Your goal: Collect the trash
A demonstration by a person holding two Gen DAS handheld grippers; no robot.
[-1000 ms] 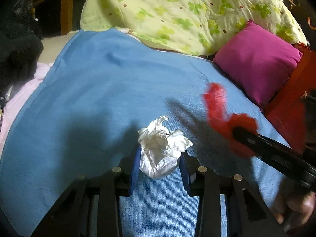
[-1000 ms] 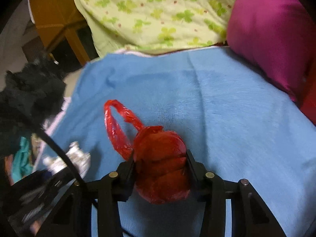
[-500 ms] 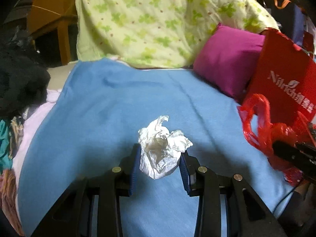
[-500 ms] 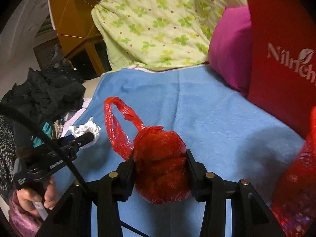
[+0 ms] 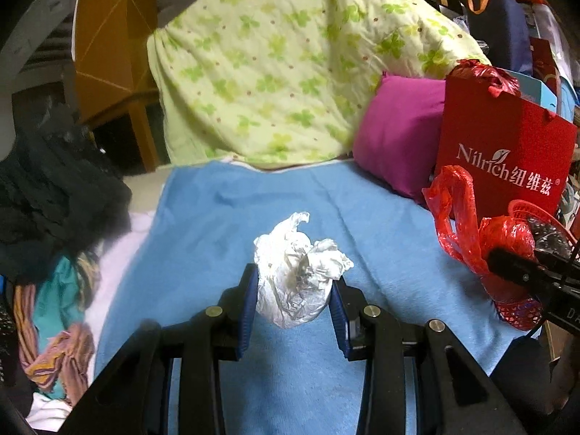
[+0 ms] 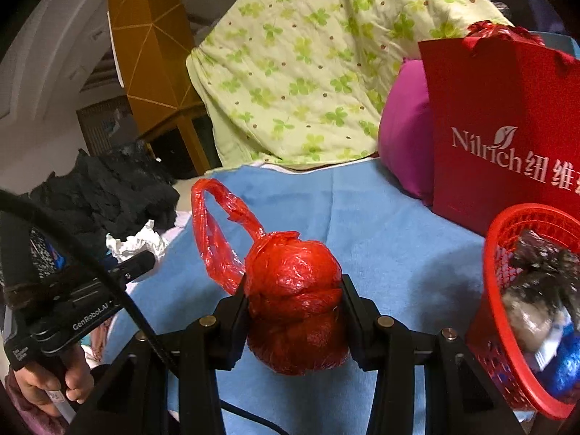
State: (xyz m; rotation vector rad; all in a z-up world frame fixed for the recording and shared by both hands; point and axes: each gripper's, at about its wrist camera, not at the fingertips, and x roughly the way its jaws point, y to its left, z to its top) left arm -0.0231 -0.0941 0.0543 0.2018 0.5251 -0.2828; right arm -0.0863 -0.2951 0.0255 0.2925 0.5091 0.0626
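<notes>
Crumpled white paper wad: pinched between the blue-padded fingers of the left gripper, held off the blue blanket. Jaws closed onto it, gap only as wide as the wad.

Knotted red plastic bag: clamped in the right gripper, jaws pressed into both its sides, loop handle standing up to the left. From the left wrist the same bag shows at far right, held in front of the red mesh basket.

Against the pictures half a second and a second back: both grips unchanged, both loads sit the same way in their jaws. The surroundings have shifted (both cameras now sit higher and further back). The red Nilrich paper bag shows much more fully in both views, and the basket has come into the right wrist view at lower right.

Right wrist only: basket contents, a dark crinkled wrapper and something blue, shiny; the person's left hand on its gripper handle, paper wad at its tip.

Left wrist only: striped and teal clothing heaped at the blanket's left edge, below a black garment pile.

Both views: green clover quilt and magenta pillow at the back.
</notes>
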